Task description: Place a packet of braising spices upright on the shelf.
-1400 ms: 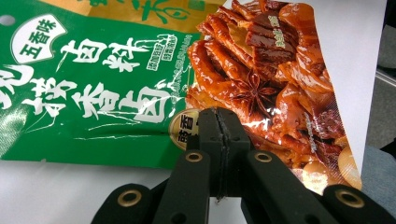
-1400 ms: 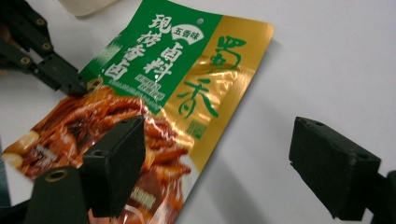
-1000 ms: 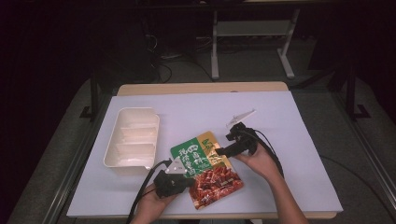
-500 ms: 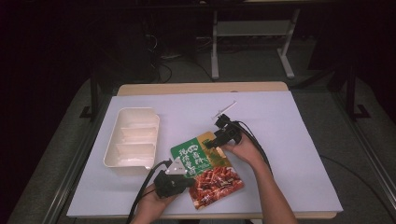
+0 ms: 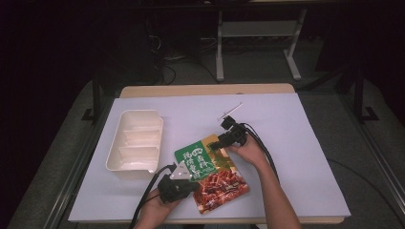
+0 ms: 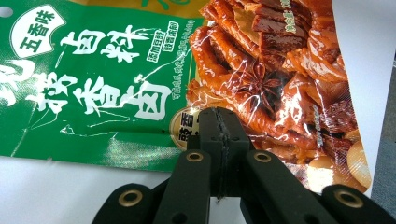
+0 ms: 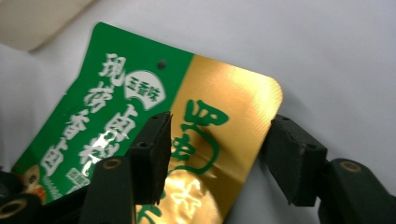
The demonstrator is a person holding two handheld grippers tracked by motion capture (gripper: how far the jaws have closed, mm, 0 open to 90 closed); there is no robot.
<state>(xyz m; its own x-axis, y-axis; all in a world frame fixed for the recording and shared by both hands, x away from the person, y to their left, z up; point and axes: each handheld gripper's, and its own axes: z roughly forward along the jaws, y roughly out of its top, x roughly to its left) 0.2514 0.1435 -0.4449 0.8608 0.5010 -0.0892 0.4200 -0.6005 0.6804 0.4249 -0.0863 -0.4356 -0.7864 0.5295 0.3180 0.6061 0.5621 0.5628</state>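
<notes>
Pouch (image 5: 210, 174) flat on the white surface (image 5: 296, 143), a claw at each end.

The left claw (image 6: 219, 140) is clenched on the pouch's near edge, where green print meets the picture of braised food. The right claw (image 7: 217, 154) has just been closing and stands unclenched astride the gold far corner, one jaw over the foil and one just beyond its edge, pads not yet pressing. A white tray (image 5: 135, 143) sits well left of both claws.

From above my near side, one camera looks forward and down over the whole tabletop (image 5: 296, 143). A camera on each claw sits close above the seasoning packet (image 5: 212, 174), which all three views share.
</notes>
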